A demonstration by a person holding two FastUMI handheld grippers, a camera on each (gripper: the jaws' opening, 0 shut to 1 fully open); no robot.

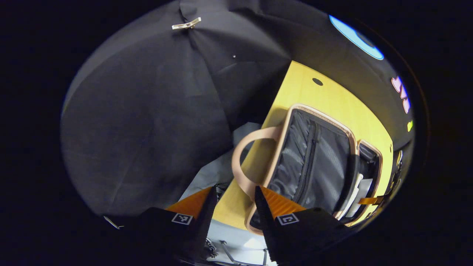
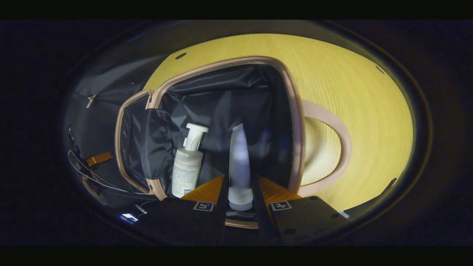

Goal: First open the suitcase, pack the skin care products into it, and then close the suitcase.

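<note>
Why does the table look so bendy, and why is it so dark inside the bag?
In the right gripper view the fisheye lens bows the yellow wooden table into a curve; the black lining of the open pink-rimmed suitcase soaks up light, so the pale tube looks dim and soft beside the sharper white pump bottle. In the left gripper view the table edge also bends, and the dark cloth looks flat.

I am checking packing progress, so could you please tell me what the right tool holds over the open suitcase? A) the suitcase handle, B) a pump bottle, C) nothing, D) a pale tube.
D: in the right gripper view, the right tool has both fingers against a pale tube above the open suitcase, while the white pump bottle already lies inside.
</note>
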